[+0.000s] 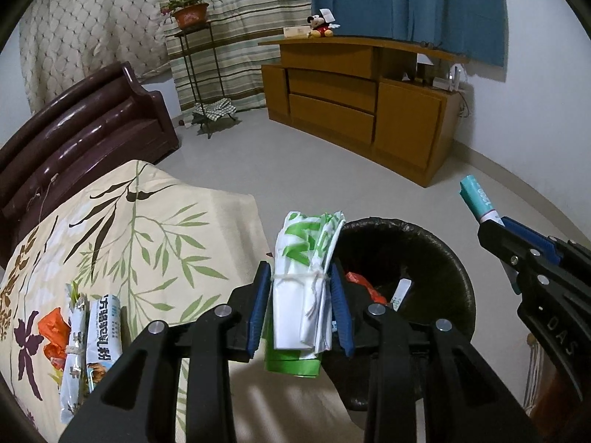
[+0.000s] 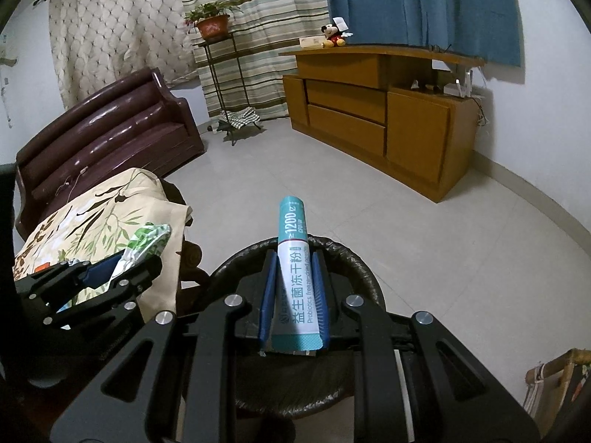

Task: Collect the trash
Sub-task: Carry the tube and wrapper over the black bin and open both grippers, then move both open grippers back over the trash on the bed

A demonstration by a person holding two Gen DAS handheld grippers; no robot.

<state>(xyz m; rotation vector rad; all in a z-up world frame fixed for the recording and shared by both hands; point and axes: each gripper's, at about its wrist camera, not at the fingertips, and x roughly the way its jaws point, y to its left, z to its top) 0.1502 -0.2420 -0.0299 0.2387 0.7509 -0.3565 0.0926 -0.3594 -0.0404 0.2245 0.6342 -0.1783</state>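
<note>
My left gripper (image 1: 300, 277) is shut on a folded white and green plastic bag bundle (image 1: 304, 254) tied with string, held at the left rim of the black-lined trash bin (image 1: 454, 258). The bin holds an orange wrapper (image 1: 364, 286) and a white sachet (image 1: 400, 291). My right gripper (image 2: 294, 265) is shut on a teal and white probiotics sachet (image 2: 293, 258), held above the bin's rim (image 2: 354, 258). The right gripper also shows in the left wrist view (image 1: 506, 229) with the sachet (image 1: 480, 199). The left gripper shows in the right wrist view (image 2: 136, 262).
Several wrappers (image 1: 96, 328) and an orange wrapper (image 1: 53, 326) lie on the floral tablecloth (image 1: 147, 229). A dark brown sofa (image 1: 92, 125), a plant stand (image 1: 201, 74) and a wooden cabinet (image 1: 369, 110) stand around the tiled floor (image 1: 295, 170).
</note>
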